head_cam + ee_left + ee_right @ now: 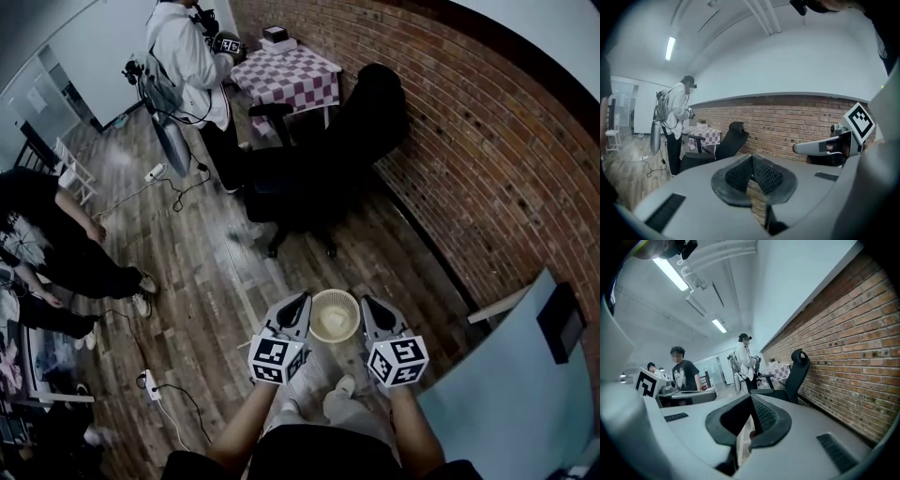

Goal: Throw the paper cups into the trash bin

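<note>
Head view shows the trash bin [315, 307] standing on the wooden floor [206, 291], just in front of the person's feet [302, 380] and between the left tool [302, 298] and the right tool [367, 301]. A pale mass lies inside the bin; probably these are the paper cups [335, 322], but I cannot tell separate cups. Both tools are closed, jaws pressed together, and nothing is between them, as each gripper view confirms. They point nearly level, toward the brick wall [787, 122], not down to the bin. I judge they are held so because nothing is left to carry: the throwing seems done.
</note>
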`<action>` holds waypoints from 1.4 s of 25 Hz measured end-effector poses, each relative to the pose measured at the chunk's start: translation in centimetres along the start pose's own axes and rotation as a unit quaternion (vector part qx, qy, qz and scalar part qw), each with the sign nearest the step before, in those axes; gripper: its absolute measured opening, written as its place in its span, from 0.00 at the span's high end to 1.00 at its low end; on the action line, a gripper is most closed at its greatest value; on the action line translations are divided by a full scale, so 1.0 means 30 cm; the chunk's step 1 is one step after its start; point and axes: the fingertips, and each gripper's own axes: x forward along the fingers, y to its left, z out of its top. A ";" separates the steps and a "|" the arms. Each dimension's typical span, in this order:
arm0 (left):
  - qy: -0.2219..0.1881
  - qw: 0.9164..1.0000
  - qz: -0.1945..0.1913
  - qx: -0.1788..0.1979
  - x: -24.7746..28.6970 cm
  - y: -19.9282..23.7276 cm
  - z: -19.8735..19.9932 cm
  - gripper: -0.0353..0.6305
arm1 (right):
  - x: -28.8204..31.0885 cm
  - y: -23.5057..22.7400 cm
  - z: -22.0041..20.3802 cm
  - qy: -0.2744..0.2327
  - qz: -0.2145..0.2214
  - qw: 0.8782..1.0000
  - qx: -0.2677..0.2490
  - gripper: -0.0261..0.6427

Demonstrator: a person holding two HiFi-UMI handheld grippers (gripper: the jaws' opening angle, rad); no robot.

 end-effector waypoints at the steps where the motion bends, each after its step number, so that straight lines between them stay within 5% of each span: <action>1: -0.005 1.000 -0.003 0.001 -0.018 0.001 0.011 0.93 | -0.006 0.022 0.015 -0.007 0.000 1.000 -0.002 0.96; 23: -0.077 0.995 -0.062 0.023 -0.554 0.113 0.159 0.93 | -0.183 0.647 0.110 -0.094 -0.047 0.993 -0.057 0.96; 35: -0.113 0.987 -0.107 0.029 -0.747 0.107 0.211 0.93 | -0.274 0.859 0.097 -0.116 -0.077 0.986 -0.087 0.96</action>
